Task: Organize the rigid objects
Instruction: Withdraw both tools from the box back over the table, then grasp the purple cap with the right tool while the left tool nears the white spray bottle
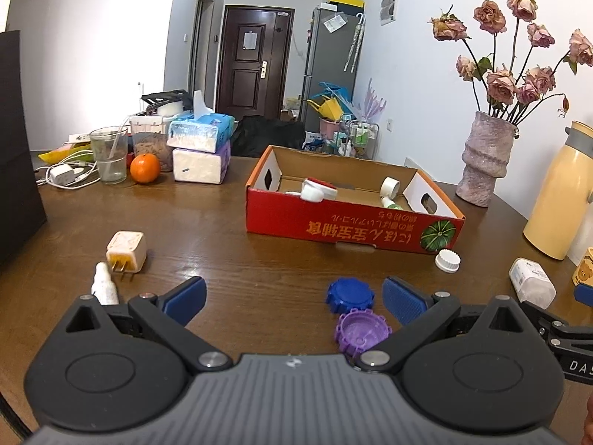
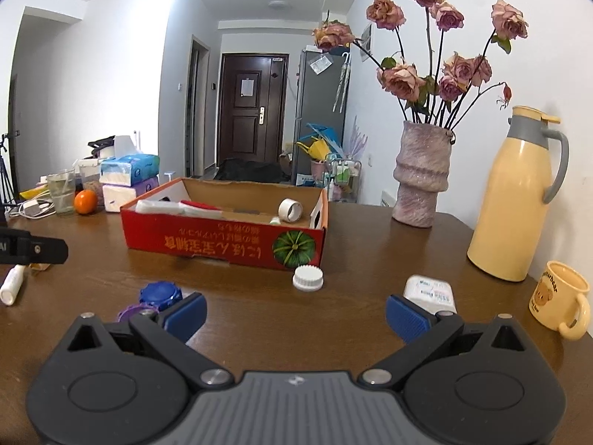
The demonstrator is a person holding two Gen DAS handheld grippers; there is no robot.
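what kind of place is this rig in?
Most likely a lived-in flat, at a dining table: entrance door and fridge behind, a vase of dried roses, tissue packs and a thermos on the tabletop.

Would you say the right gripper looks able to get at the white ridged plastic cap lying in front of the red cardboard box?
Probably yes: the right gripper is open, and only bare wooden table lies between it and the white ridged plastic cap, which sits clear of the red cardboard box.

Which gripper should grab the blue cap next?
Probably the left gripper. The blue cap lies just inside its open jaws. From the right gripper, that cap sits off beyond the jaws, nearer the left side.
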